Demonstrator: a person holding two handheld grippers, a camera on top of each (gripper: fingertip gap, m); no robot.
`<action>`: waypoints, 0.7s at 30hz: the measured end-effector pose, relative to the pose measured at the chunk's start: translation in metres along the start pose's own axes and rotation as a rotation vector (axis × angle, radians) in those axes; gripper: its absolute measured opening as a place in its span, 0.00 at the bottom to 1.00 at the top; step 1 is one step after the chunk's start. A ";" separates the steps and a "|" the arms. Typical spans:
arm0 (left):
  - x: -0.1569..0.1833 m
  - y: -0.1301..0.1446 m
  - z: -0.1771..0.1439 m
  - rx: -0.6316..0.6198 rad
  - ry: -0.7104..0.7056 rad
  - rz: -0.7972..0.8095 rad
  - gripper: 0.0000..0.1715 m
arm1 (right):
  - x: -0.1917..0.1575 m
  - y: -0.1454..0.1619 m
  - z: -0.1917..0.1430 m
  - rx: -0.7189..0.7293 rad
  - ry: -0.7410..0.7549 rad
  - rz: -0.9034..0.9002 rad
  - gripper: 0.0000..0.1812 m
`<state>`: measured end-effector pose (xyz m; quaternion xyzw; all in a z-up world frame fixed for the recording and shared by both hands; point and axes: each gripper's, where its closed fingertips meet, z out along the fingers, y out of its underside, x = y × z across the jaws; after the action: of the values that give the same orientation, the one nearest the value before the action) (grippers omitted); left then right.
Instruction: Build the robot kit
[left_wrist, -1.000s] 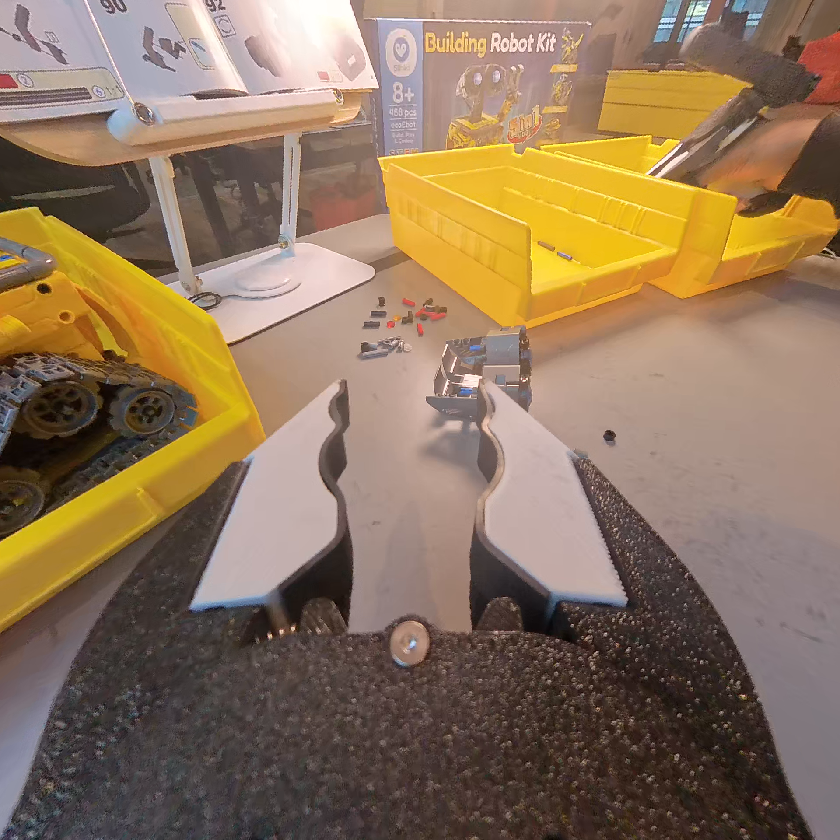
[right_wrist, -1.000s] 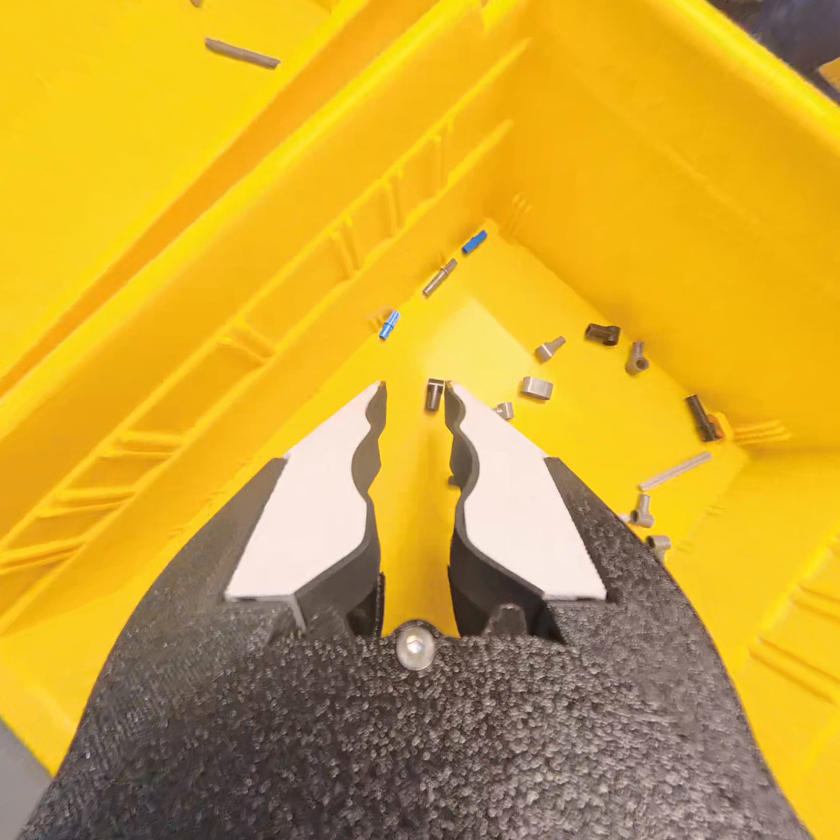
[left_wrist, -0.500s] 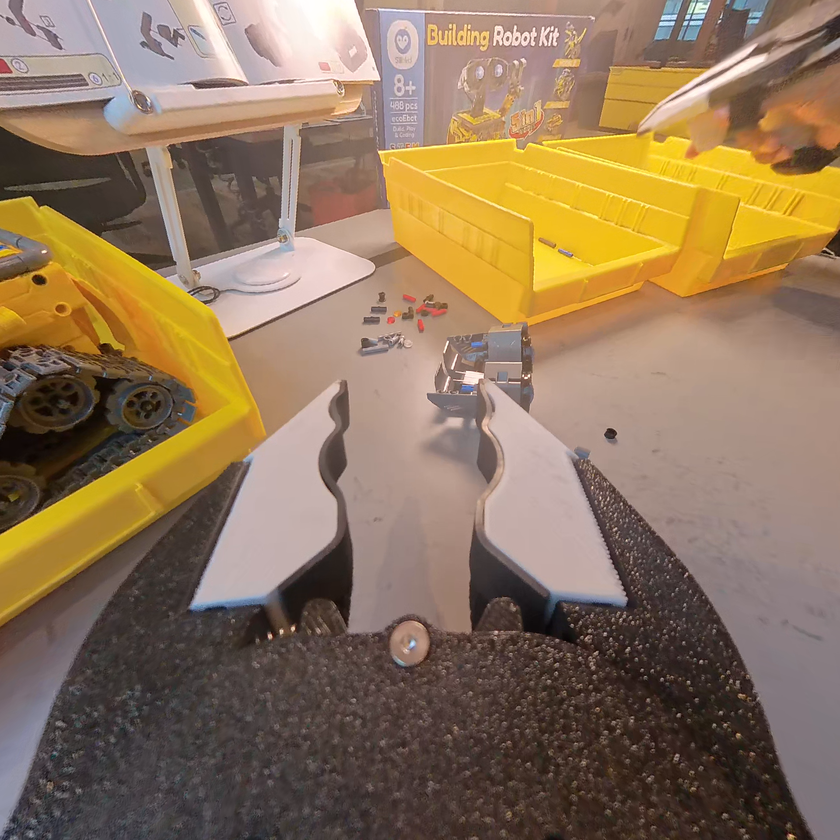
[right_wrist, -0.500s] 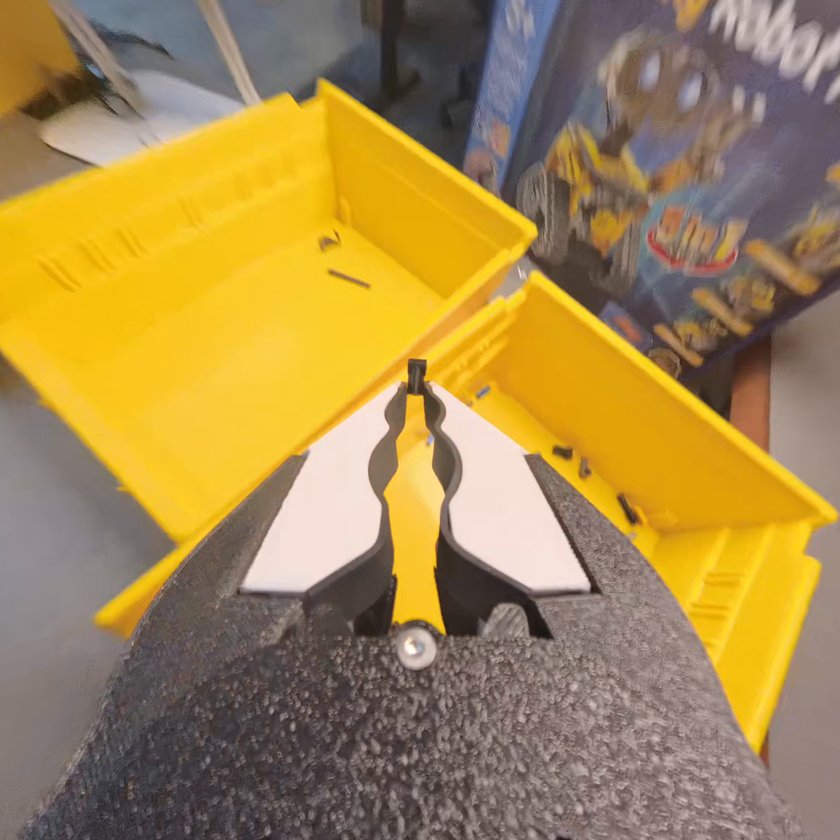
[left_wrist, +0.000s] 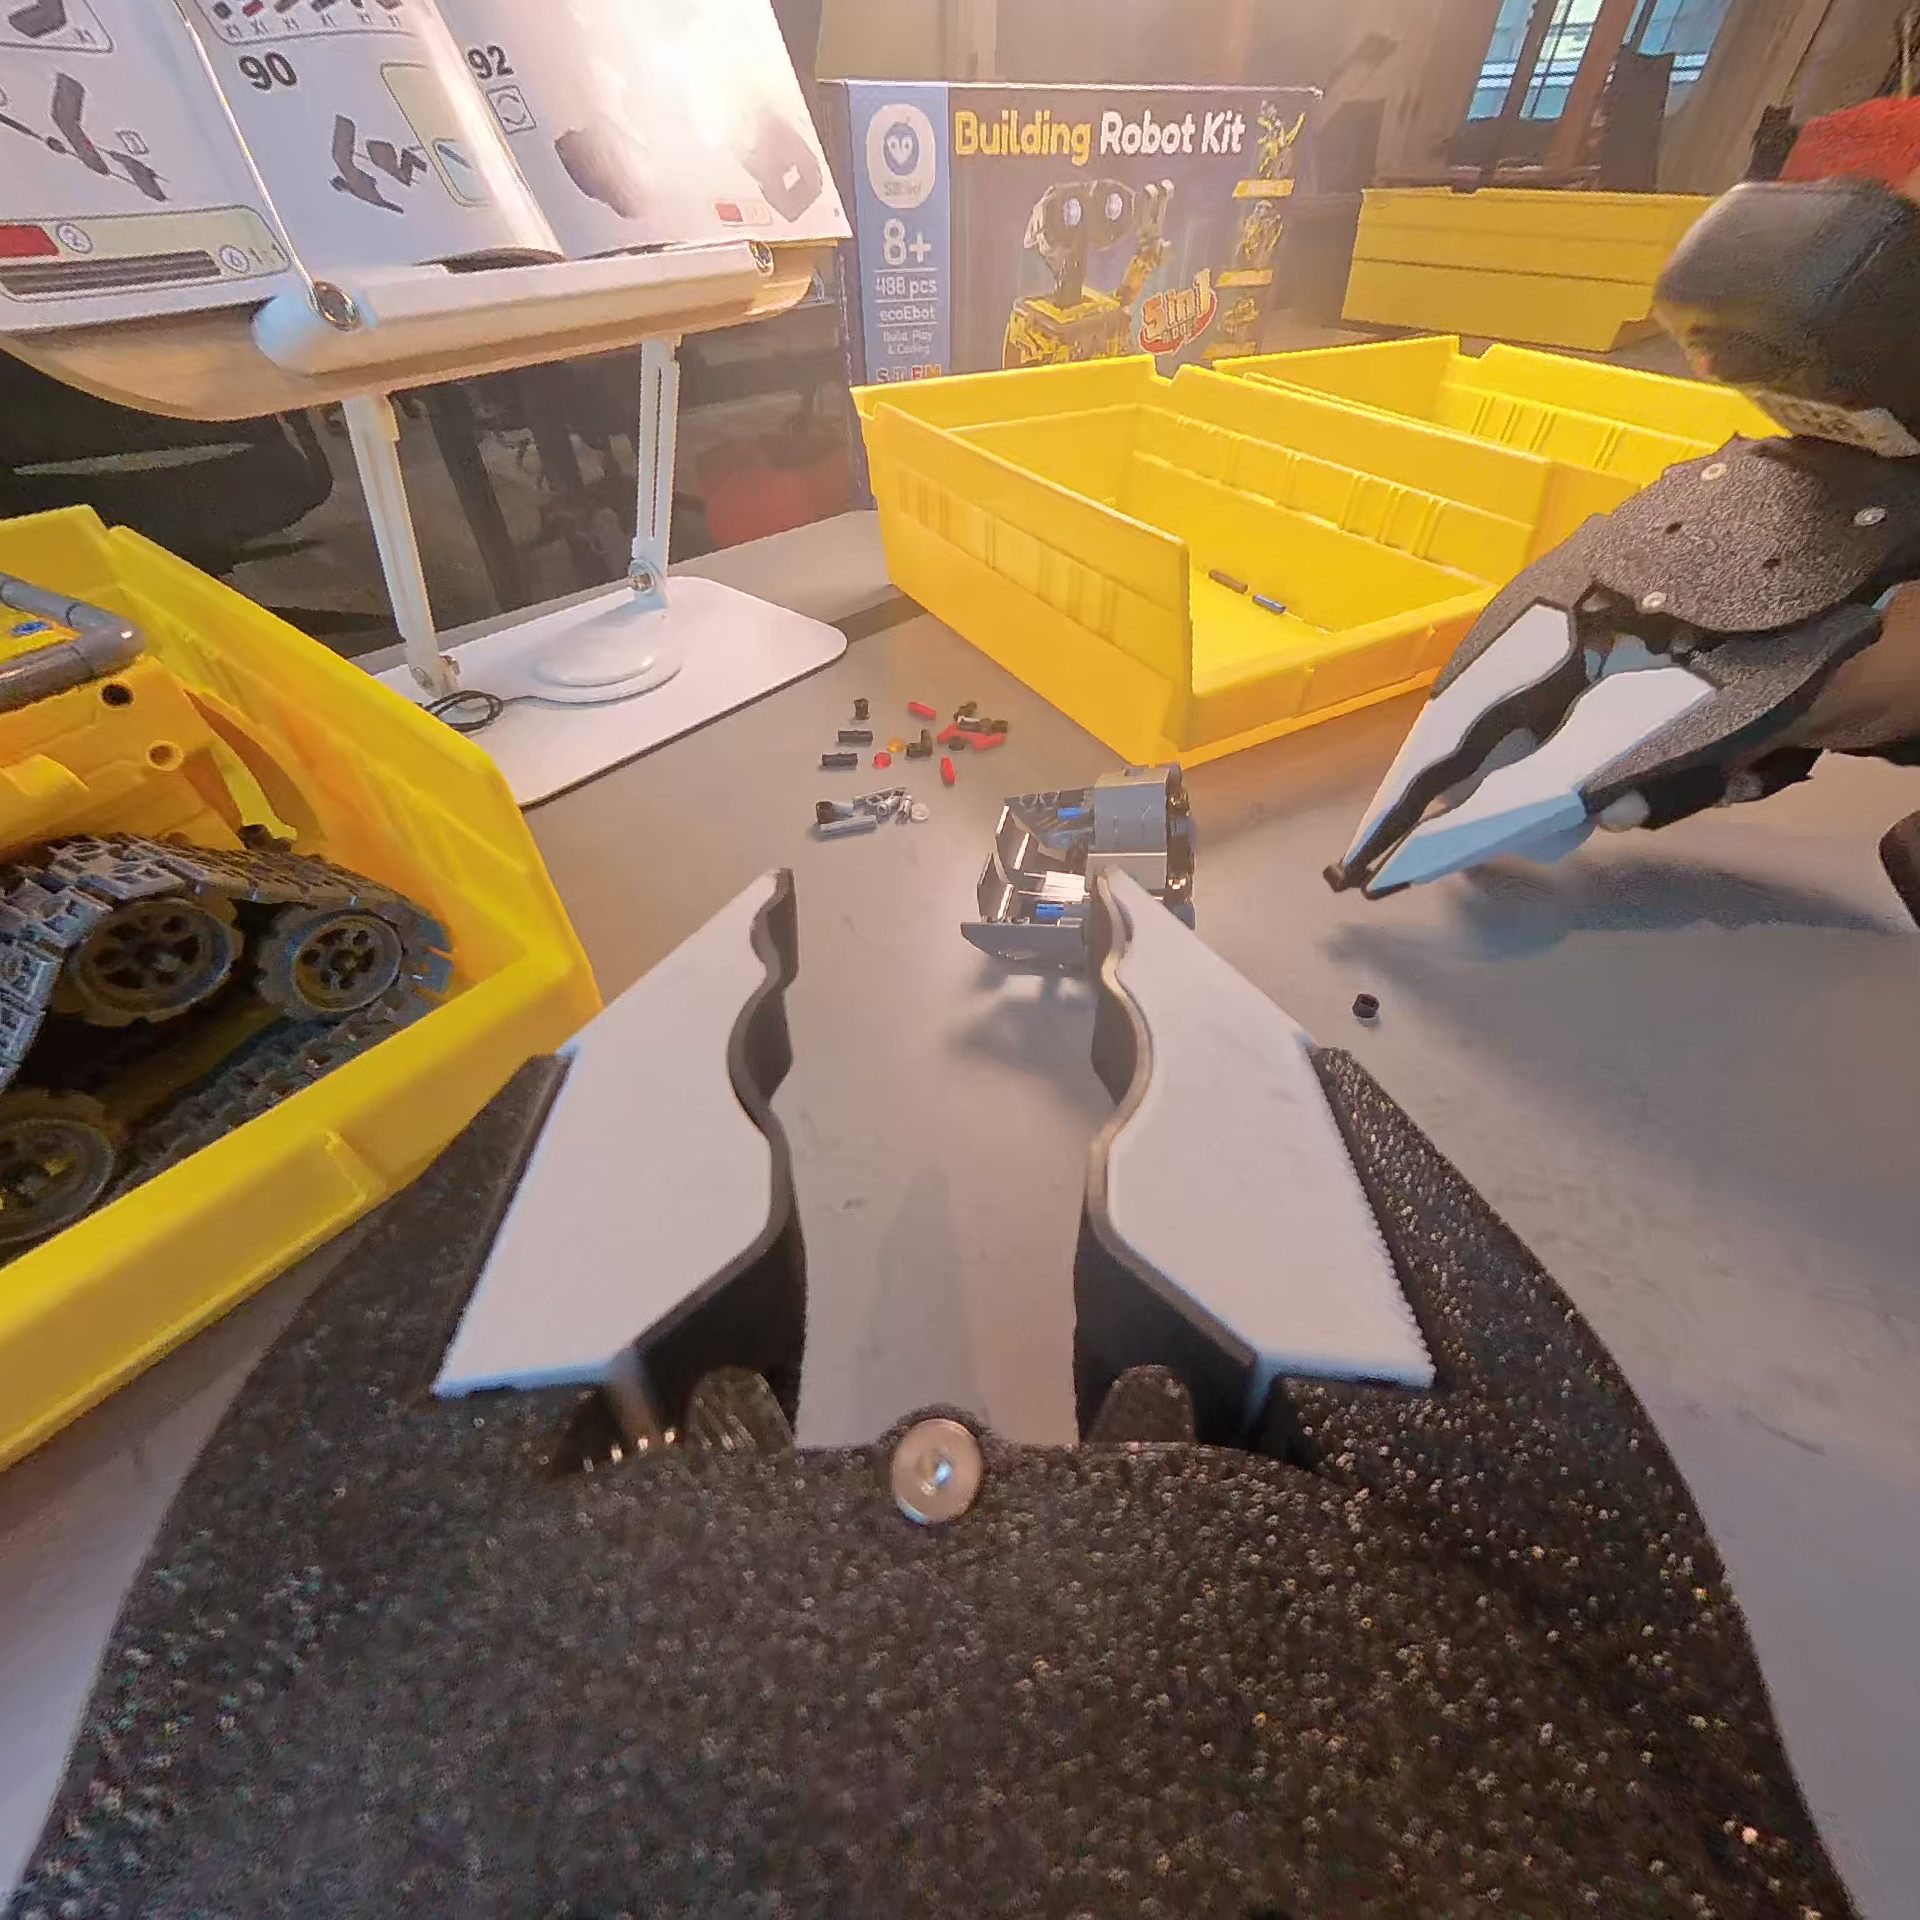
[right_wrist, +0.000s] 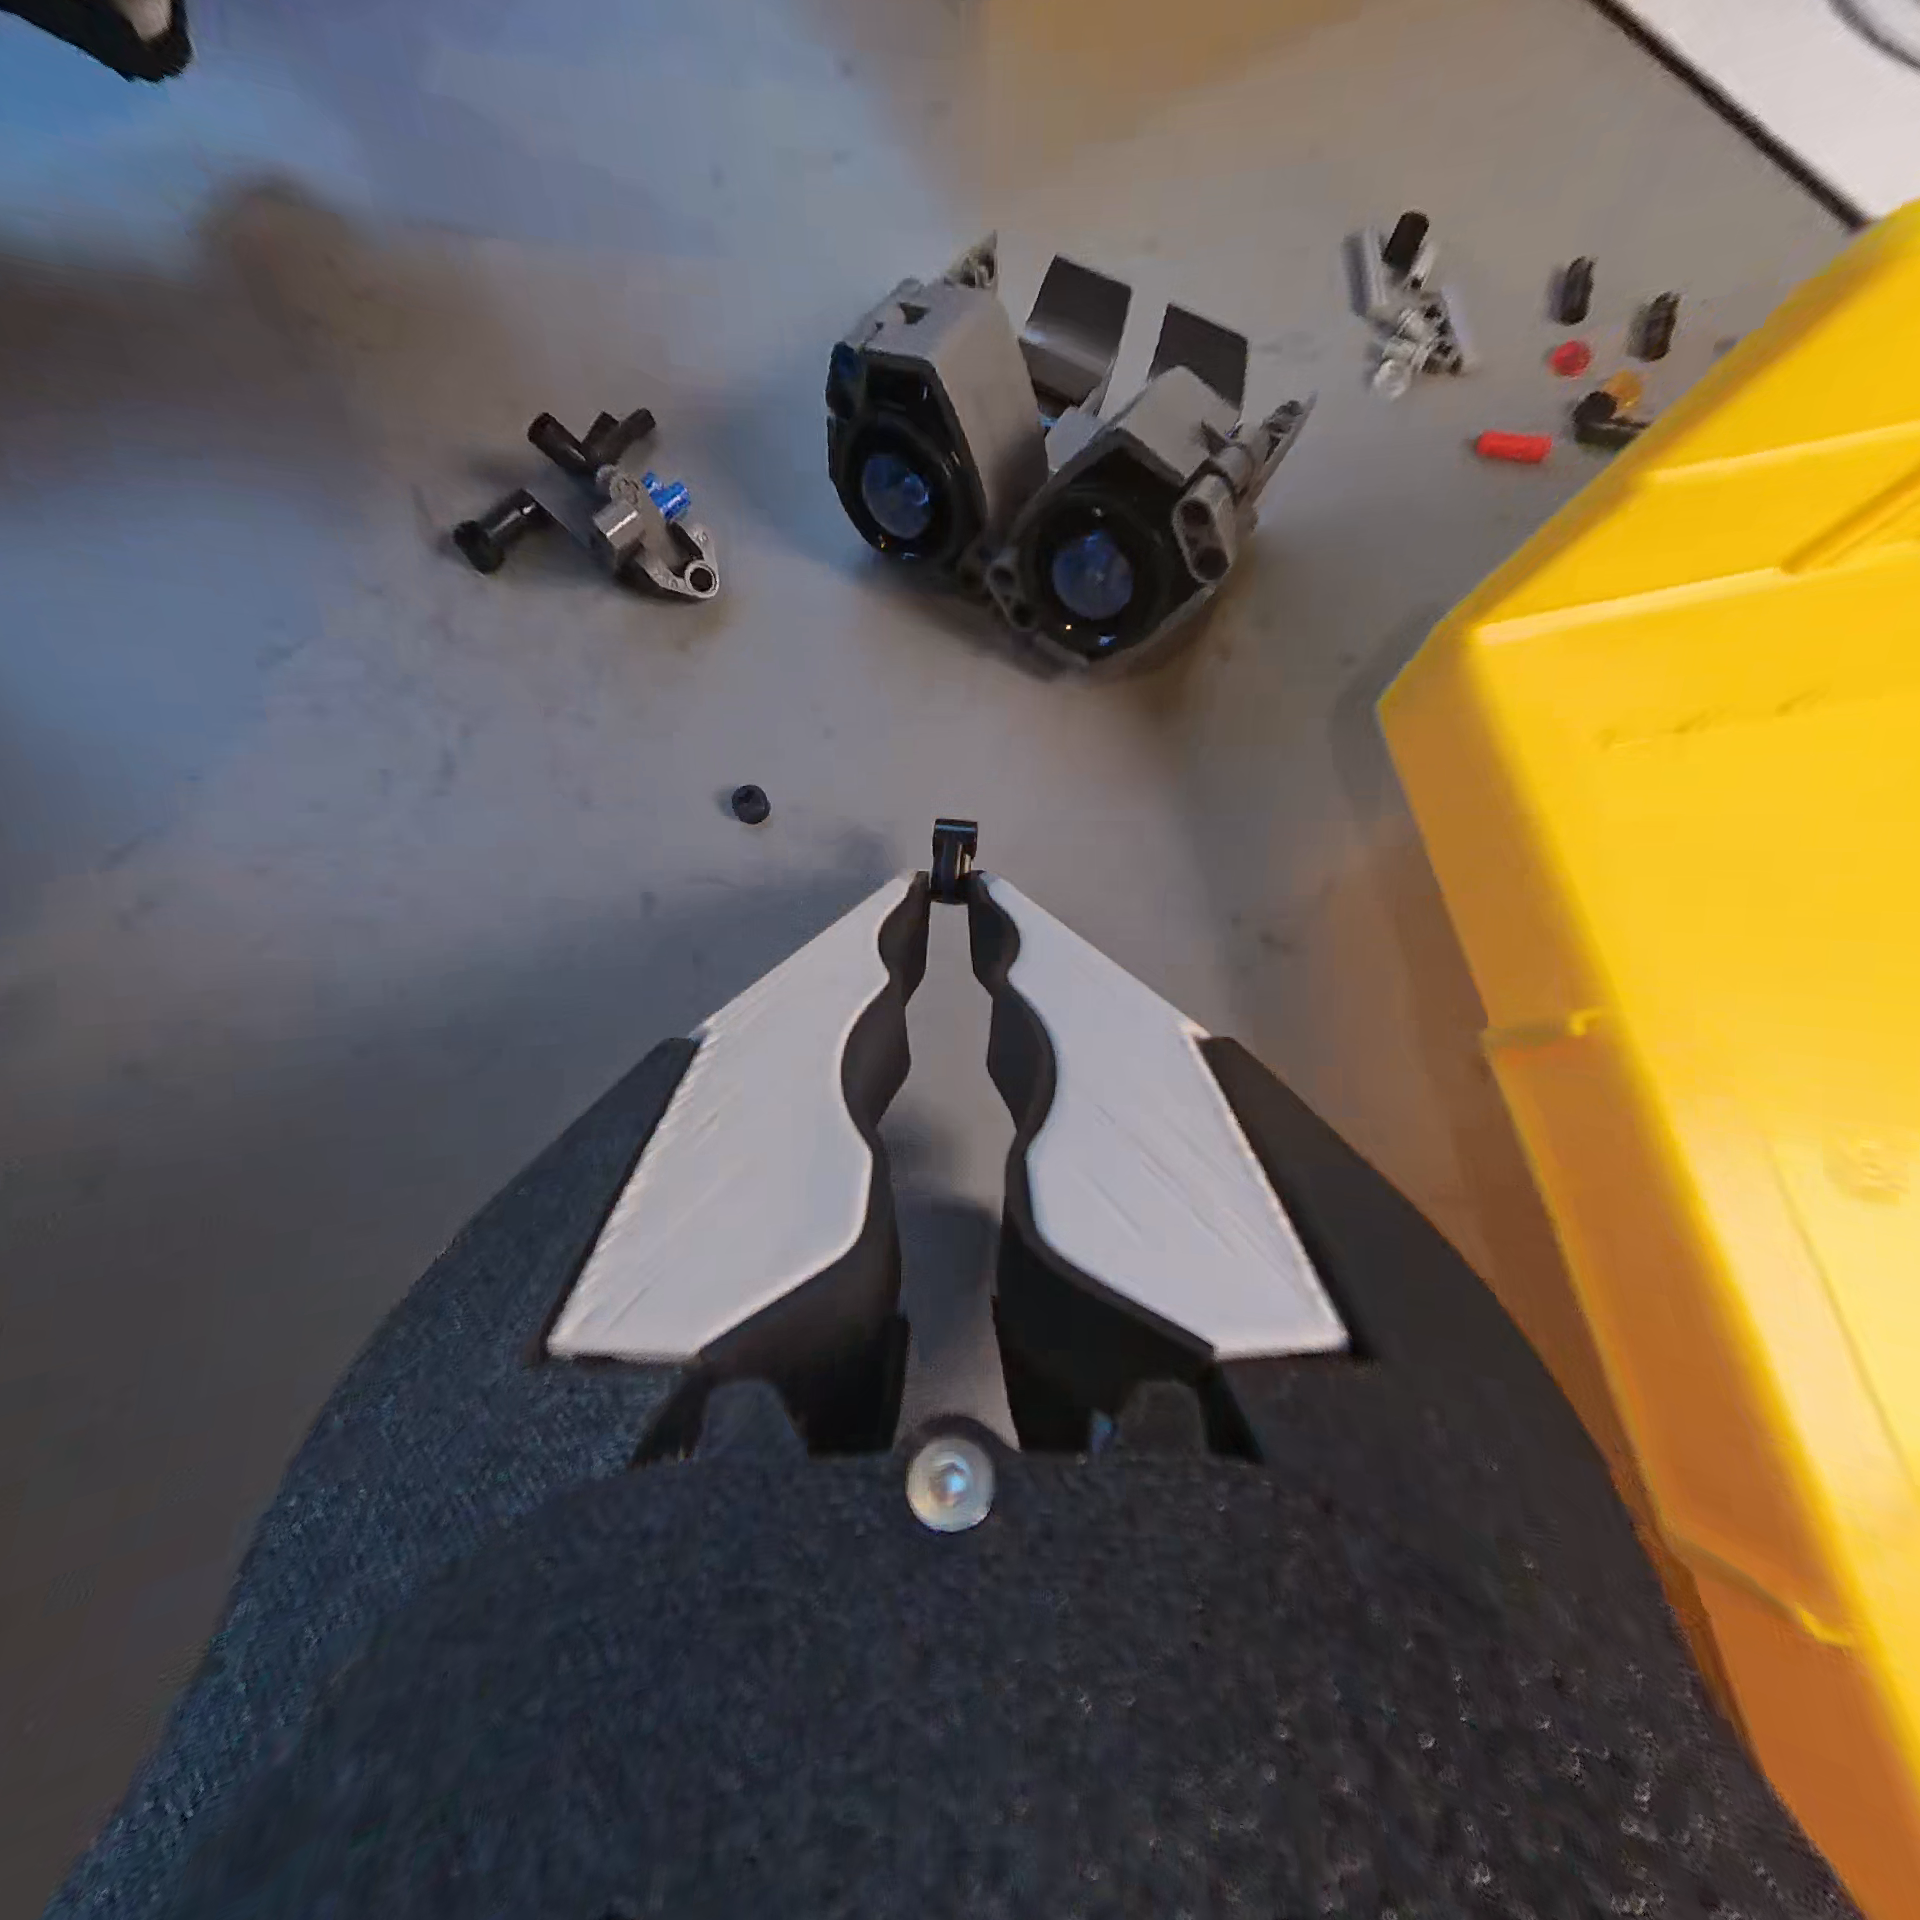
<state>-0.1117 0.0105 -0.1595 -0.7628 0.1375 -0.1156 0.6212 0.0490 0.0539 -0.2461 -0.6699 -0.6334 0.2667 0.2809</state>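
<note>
The right tongs (right_wrist: 951, 881) pinch a small black peg (right_wrist: 953, 844) at their tips, held just above the grey tabletop (right_wrist: 312, 831); a black ring (right_wrist: 749, 803) lies near; the left tongs (left_wrist: 940, 904) gape wide and empty before a grey two-eyed block assembly (left_wrist: 1081, 842); yellow bins (left_wrist: 1143, 582) stand behind.

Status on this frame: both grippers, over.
Left hand-held gripper open, empty. Right hand-held gripper shut on black pin, above table. Grey assembly ahead.
</note>
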 end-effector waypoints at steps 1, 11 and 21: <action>0.000 0.000 0.000 0.000 0.002 -0.002 0.32 | -0.002 0.001 0.003 -0.011 -0.009 -0.001 0.03; 0.003 0.005 0.003 -0.018 0.010 -0.001 0.33 | -0.004 0.007 0.010 -0.087 -0.001 -0.060 0.04; -0.006 -0.050 -0.036 0.070 -0.029 0.035 0.35 | 0.004 -0.045 -0.026 0.289 0.001 -0.013 0.13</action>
<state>-0.1269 -0.0108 -0.1035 -0.7398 0.1377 -0.0986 0.6512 0.0363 0.0591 -0.1953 -0.6186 -0.5924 0.3530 0.3765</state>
